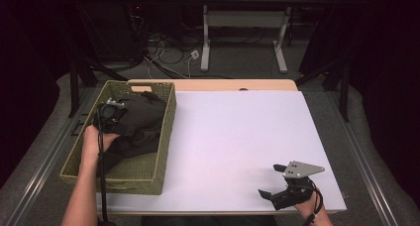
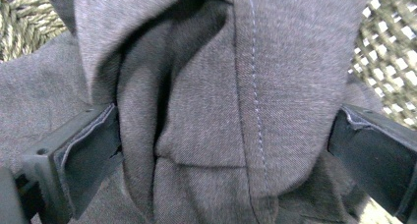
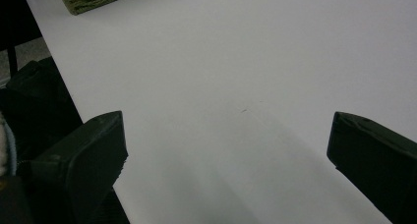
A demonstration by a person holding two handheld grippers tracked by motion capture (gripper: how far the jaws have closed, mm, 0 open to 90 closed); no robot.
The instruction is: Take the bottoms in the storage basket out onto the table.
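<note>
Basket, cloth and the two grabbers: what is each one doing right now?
Woven basket: upright on the table's left side, holding the cloth.
Dark cloth: bunched up inside the basket, a fold between the left jaws.
Left gripper: jaws wide apart around the fold, not yet squeezed shut.
Right gripper: open, holding nothing, low over the table's near right corner.
White table: bare in the middle.
</note>
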